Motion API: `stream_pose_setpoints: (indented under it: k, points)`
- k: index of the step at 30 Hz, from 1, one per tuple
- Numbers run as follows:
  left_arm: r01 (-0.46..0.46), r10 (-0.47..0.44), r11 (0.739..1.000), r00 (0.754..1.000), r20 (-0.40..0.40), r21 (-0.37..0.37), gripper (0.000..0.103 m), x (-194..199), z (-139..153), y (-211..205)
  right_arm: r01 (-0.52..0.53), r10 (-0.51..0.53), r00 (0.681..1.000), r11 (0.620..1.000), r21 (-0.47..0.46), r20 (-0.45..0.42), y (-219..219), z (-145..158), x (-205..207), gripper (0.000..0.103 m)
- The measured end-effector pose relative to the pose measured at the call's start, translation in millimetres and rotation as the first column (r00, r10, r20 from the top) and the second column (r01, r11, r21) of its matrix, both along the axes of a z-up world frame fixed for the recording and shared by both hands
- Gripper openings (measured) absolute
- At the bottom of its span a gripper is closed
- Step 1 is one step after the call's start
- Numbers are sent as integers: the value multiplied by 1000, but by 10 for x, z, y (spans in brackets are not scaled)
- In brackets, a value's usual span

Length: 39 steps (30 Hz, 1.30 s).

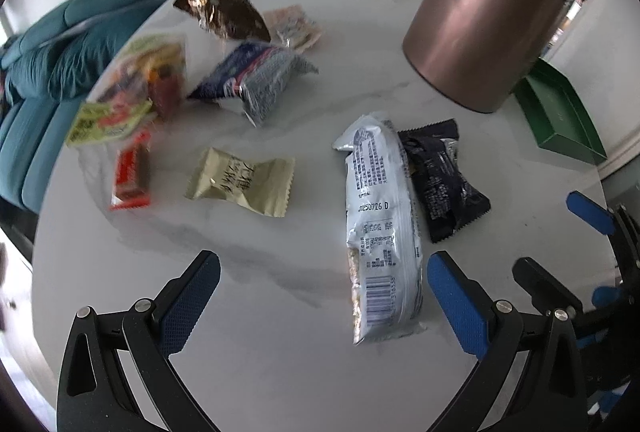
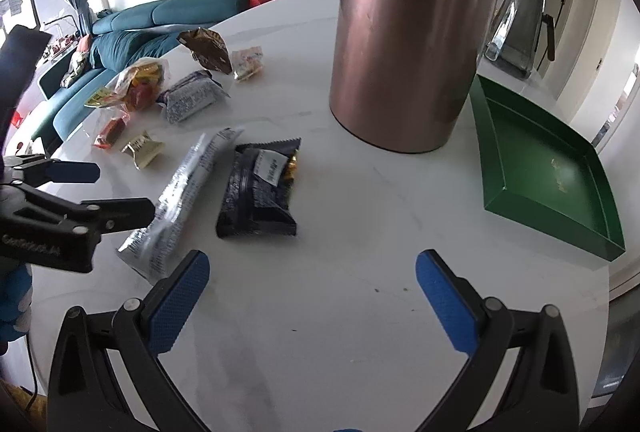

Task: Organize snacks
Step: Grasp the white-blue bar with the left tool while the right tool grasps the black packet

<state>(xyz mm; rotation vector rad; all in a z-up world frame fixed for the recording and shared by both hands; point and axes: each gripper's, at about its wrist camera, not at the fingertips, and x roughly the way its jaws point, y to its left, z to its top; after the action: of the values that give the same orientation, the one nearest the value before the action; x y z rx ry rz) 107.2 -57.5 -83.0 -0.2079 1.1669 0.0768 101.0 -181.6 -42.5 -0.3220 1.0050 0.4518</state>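
Tongs both gape empty, left gripper [image 1: 320, 296] beside the silver packet [image 1: 380, 228], right gripper [image 2: 312, 296] short of the black packet [image 2: 260, 192], while every snack lies left of the bare green tray [image 2: 552, 168], so sorting looks unstarted.

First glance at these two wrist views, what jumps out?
The tall copper canister with a black top dominates the white table, standing just left of an empty green tray. Nearer the open left gripper, a long silver packet lies beside a black packet, with more snack wrappers scattered further left.
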Motion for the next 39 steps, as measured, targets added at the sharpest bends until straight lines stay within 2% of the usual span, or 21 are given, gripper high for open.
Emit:
stream_pose_setpoints:
  k: [11, 17, 21, 28, 32, 35, 38, 39]
  points:
    - [20, -19, 997, 1000, -20, 71, 102, 92, -156, -171, -29, 30, 999, 997, 66, -12, -62, 12, 257, 103]
    - [35, -33, 994, 999, -21, 103, 97, 113, -197, -207, -51, 59, 997, 990, 131, -55, 128, -26, 404, 103]
    - [34, -31, 995, 999, -30, 96, 96, 109, -220, -198, -68, 79, 994, 989, 132, -80, 288, -106, 482, 103]
    - [49, -45, 993, 998, -35, 105, 89, 131, -196, -257, -95, 111, 985, 988, 126, -132, 477, -259, 551, 103]
    - [52, -49, 992, 998, -23, 119, 76, 162, -161, -286, -112, 130, 980, 986, 121, -151, 529, -303, 570, 103]
    - [51, -49, 991, 999, -18, 122, 72, 204, -152, -320, -116, 133, 978, 987, 115, -159, 552, -345, 589, 103]
    - [52, -51, 991, 999, -16, 121, 67, 256, -166, -375, -119, 138, 976, 986, 116, -171, 554, -374, 601, 79]
    - [52, -51, 991, 999, -15, 122, 66, 265, -159, -391, -121, 141, 975, 985, 120, -173, 558, -377, 603, 78]
